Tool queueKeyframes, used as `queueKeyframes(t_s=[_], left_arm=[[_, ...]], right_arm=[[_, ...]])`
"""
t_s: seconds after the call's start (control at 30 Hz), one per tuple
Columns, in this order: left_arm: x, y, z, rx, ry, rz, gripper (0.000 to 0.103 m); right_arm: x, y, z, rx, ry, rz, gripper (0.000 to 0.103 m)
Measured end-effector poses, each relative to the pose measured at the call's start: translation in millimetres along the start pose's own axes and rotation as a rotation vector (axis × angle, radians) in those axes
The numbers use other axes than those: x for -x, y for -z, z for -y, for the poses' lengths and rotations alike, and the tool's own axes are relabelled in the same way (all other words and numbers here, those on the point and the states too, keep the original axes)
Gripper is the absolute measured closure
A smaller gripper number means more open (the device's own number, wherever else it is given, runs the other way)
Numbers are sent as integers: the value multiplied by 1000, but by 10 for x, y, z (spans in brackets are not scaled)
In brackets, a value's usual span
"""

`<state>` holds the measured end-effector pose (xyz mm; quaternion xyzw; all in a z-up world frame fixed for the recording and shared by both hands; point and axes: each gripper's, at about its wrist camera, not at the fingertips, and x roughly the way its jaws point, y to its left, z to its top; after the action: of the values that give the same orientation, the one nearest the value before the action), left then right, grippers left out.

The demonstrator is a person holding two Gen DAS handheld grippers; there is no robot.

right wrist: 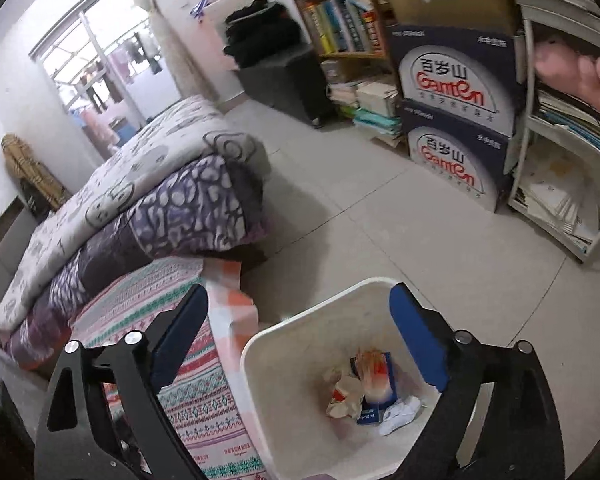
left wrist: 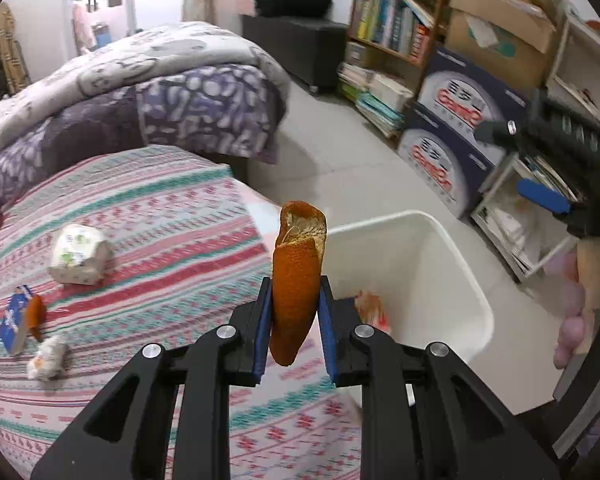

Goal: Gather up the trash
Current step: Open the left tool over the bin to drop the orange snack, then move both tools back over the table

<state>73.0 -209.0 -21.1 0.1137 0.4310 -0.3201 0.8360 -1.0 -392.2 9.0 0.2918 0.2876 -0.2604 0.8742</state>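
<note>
Fingers of the left gripper (left wrist: 294, 320) pinch an orange peel (left wrist: 296, 276), its long axis upright, just left of the white bin (left wrist: 440, 240) rim; the right gripper (right wrist: 300, 340) hangs spread and empty over the bin, so the peel must travel right

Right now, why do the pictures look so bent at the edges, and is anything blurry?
Both wrist views are fisheye: dark round border, walls and shelves curving. In the left wrist view the orange peel is sharp, the bookshelf smeared. In the right wrist view the window glares white and the wrapper in the white bin looks smeared.
</note>
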Motion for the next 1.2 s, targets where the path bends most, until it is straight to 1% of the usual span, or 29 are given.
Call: queueKeyframes(t_s=[0.13,0.4,0.43,0.47,0.53,0.6,0.67,0.73,0.83,0.87,0.9,0.93,0.97,1.03,1.13,1.2], left_arm=[[-112,20,163,-9,59,-36,79],[-243,-9,366,-5,154,-49,79],[-260,-10,379,-8,155,-51,76],[-275,-17,385,-9,147,-52,61],[-266,-36,342,3,147,-49,45],[-222,-72,243,29,138,-42,42],[-165,-95,130,52,112,-26,32],[-118,-108,29,61,79,-9,31],[-96,-106,-91,39,4,-7,25],[-97,-92,-139,23,-43,-8,23],[-99,-81,-175,13,-70,-12,22],[-113,-69,-219,0,-102,-20,21],[-145,-45,-286,-18,-149,-38,20],[-191,3,-402,-36,-202,-63,20],[-287,86,-652,-54,-278,-124,20],[-369,147,-856,-61,-322,-188,20]], right_arm=[[59,-36,69,-25,8,26,12],[81,-70,109,-47,7,40,11],[83,-68,111,-46,7,38,11],[83,-65,110,-46,7,36,10],[72,-58,102,-47,8,32,9],[58,-48,86,-45,8,27,8],[29,-27,41,-41,3,14,8],[-7,3,-34,-25,-4,-2,7],[-51,53,-156,14,-8,-25,7],[-65,70,-193,25,-9,-32,7],[-84,94,-236,37,-13,-42,7],[-112,120,-291,50,-19,-58,7],[-129,143,-334,61,-25,-69,7],[-172,205,-448,97,-29,-91,7],[-237,287,-585,145,-37,-124,7],[-290,340,-675,172,-46,-151,7]])
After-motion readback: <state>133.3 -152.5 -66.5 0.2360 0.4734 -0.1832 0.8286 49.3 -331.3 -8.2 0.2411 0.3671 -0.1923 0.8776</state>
